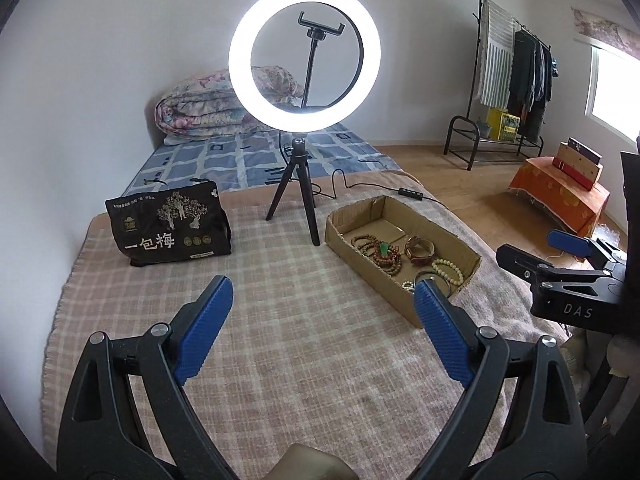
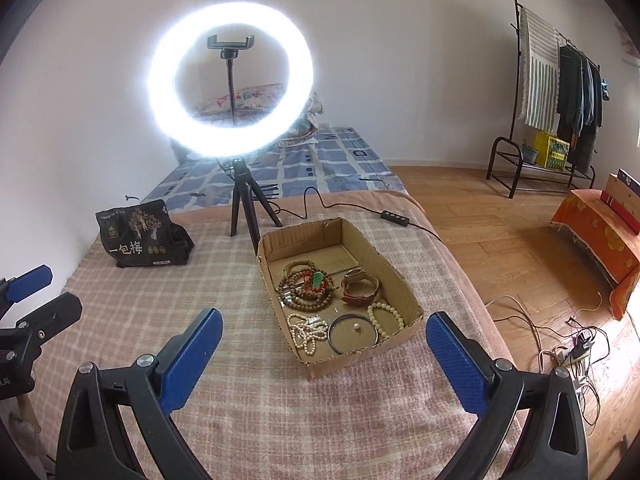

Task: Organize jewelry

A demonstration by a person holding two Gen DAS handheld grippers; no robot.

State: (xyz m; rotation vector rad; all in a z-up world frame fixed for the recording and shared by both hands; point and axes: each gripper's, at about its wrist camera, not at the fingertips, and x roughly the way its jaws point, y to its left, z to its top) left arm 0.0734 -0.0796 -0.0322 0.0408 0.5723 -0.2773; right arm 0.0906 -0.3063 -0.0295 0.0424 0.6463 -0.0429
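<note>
Holding position: my left gripper (image 1: 324,294) and my right gripper (image 2: 324,328) both hover above the checked blanket (image 2: 132,312), neither touching anything.
Tool state: jaws on both spread wide, nothing between the blue pads (image 2: 190,360).
Jewelry location: all inside the cardboard tray (image 2: 414,312), which sits just ahead of my right gripper and to the right of my left.
Contents: brown bead strands (image 2: 306,284) with a green pendant (image 2: 317,278), a leather-strap watch (image 2: 360,286), cream bead bracelet (image 2: 386,316), pearl strand (image 2: 306,330), metal bangle (image 2: 354,330).
Risk, tangling: I judge the brown strands are piled together; pinching one may drag its neighbours.
Risk, tray shift: light cardboard on soft blanket could slide if a finger catches its wall.
Risk, tripod: the ring light (image 2: 230,88) stands close behind the tray; a wide swing could knock it.
</note>
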